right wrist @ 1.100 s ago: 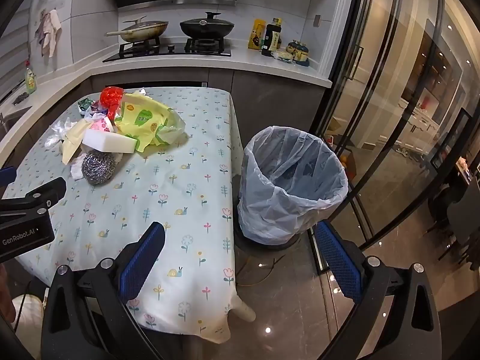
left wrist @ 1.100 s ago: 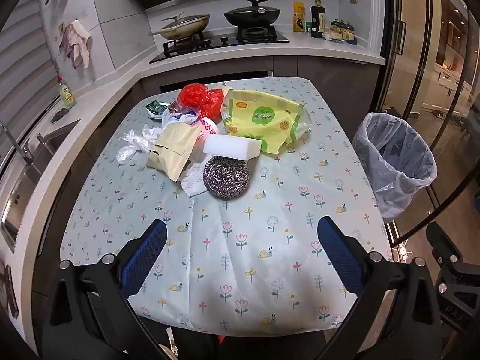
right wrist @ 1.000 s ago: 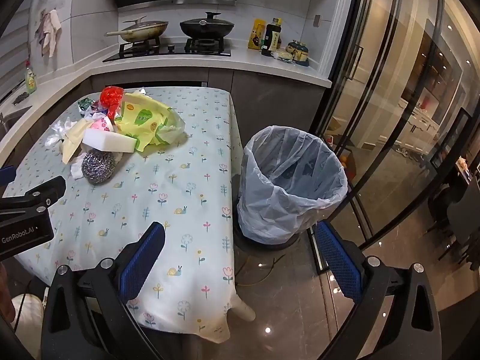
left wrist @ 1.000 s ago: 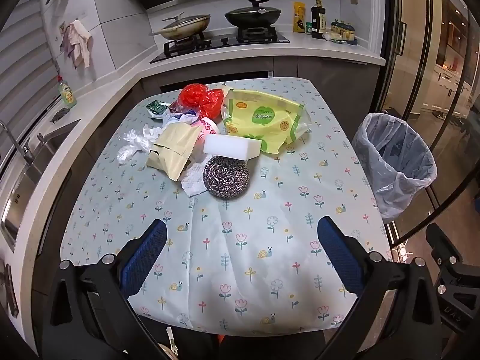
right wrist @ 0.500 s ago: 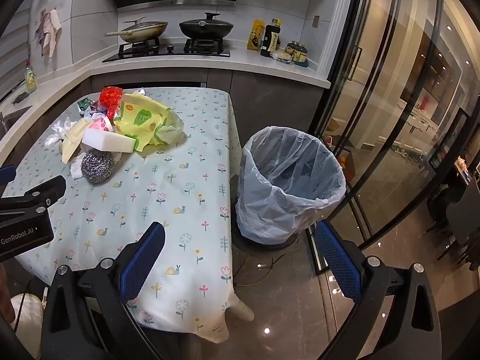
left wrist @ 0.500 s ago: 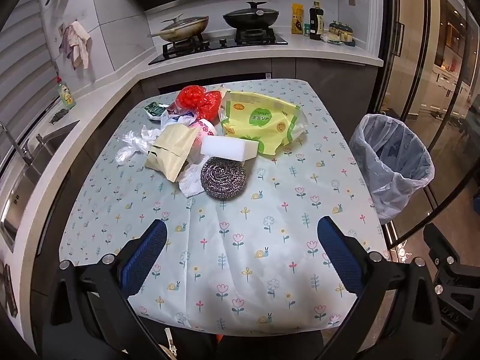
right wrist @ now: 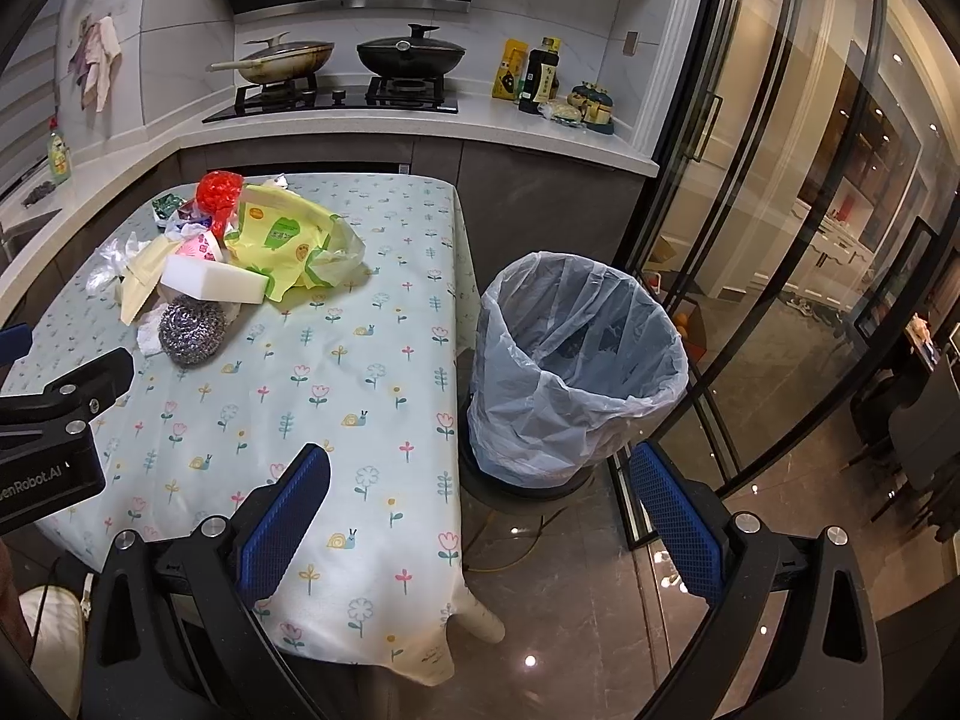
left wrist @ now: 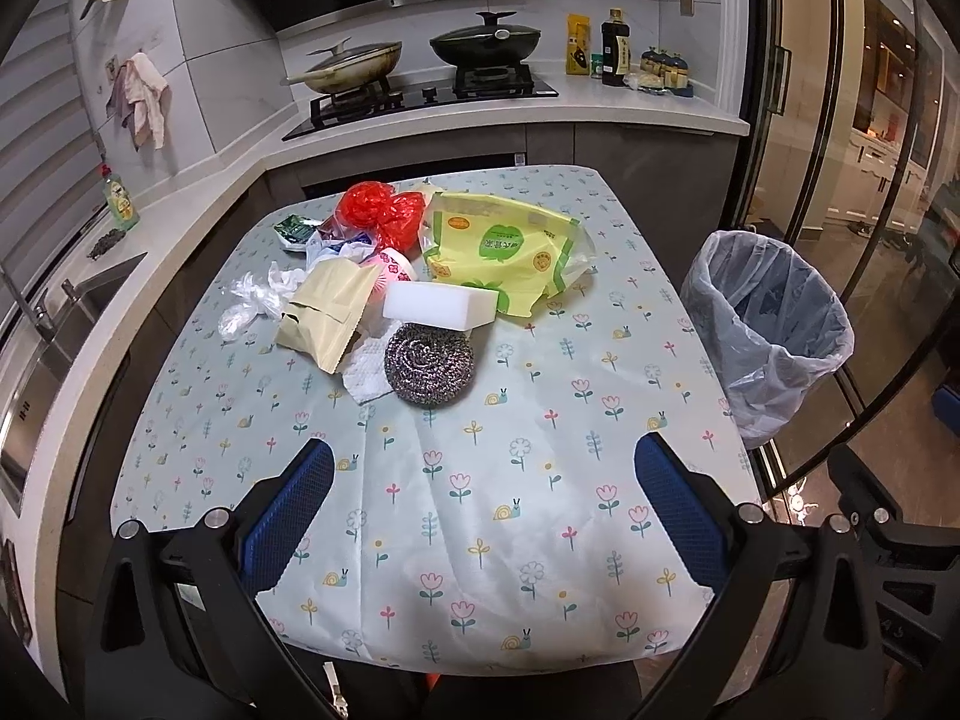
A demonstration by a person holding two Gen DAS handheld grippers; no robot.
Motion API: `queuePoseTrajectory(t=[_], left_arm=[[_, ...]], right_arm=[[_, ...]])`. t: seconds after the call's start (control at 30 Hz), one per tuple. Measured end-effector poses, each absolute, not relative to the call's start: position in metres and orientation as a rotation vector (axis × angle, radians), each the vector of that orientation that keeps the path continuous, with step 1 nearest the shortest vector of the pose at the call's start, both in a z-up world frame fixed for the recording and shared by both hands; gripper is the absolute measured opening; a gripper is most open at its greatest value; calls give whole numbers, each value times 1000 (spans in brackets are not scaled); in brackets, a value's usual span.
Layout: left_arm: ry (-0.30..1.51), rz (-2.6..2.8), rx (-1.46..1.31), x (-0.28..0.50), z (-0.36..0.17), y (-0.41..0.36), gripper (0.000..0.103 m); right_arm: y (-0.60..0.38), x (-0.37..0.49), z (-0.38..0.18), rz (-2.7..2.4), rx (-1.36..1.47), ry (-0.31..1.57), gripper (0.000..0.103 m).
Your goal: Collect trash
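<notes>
A pile of trash lies on the far left part of the flowered table (left wrist: pixel 540 480): a steel wool ball (left wrist: pixel 428 369), a white sponge block (left wrist: pixel 441 303), a yellow-green plastic bag (left wrist: pixel 501 249), a tan paper pouch (left wrist: pixel 324 312), a red bag (left wrist: pixel 378 213) and crumpled white plastic (left wrist: pixel 252 300). The lined trash bin (left wrist: pixel 771 324) stands on the floor right of the table (right wrist: pixel 336 408); it also shows in the right wrist view (right wrist: pixel 576 360). My left gripper (left wrist: pixel 480 504) is open and empty above the table's near part. My right gripper (right wrist: pixel 480 510) is open and empty over the table's right edge.
A counter with a stove, two pans (left wrist: pixel 480 42) and bottles (left wrist: pixel 615 48) runs behind the table. A sink (left wrist: pixel 36 348) is at the left. Glass doors (right wrist: pixel 780 240) stand right of the bin. The left gripper's body (right wrist: pixel 54 438) shows at the right wrist view's left edge.
Both views have shifted only slightly; the left gripper has drifted a little. Both grippers stay open and nothing on the table has moved.
</notes>
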State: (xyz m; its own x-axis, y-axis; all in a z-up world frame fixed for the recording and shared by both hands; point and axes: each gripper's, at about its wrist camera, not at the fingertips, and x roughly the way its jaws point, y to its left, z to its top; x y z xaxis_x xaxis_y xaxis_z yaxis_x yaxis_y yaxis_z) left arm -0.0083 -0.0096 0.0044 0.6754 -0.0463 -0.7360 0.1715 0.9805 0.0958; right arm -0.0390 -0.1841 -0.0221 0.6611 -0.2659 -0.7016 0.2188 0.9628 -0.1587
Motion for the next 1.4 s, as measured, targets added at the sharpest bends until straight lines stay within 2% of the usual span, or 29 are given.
queuePoseTrajectory(t=[1.4], left_arm=[[839,-126,153,-10,-3,-7,96]], right_arm=[[-188,-43,-19,-297,-68,808,96]])
